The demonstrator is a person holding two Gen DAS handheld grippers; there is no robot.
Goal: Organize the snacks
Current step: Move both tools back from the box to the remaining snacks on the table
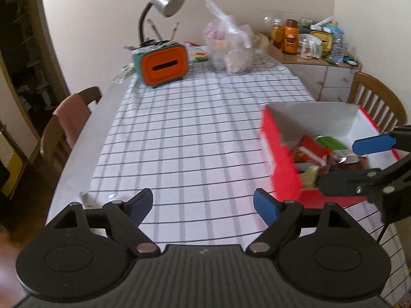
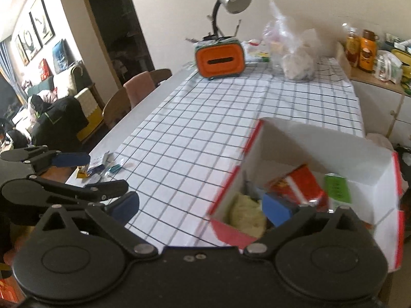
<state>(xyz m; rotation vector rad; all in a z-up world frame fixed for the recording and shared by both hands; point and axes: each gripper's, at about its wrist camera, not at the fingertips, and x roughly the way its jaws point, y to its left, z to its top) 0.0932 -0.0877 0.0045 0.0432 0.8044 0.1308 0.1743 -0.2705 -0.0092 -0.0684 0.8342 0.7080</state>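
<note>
Both your grippers, left gripper (image 1: 203, 205) and right gripper (image 2: 199, 209), gape wide and empty. Snacks (image 1: 316, 154) lie inside the red box (image 1: 280, 159) at right. Packing seems underway; next, reach the small packets (image 2: 102, 168) at the tablecloth's near-left edge.

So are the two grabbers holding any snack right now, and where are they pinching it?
No, nothing is held. The left gripper is open over the checked tablecloth, and the right gripper is open beside the red box of snacks.
</note>
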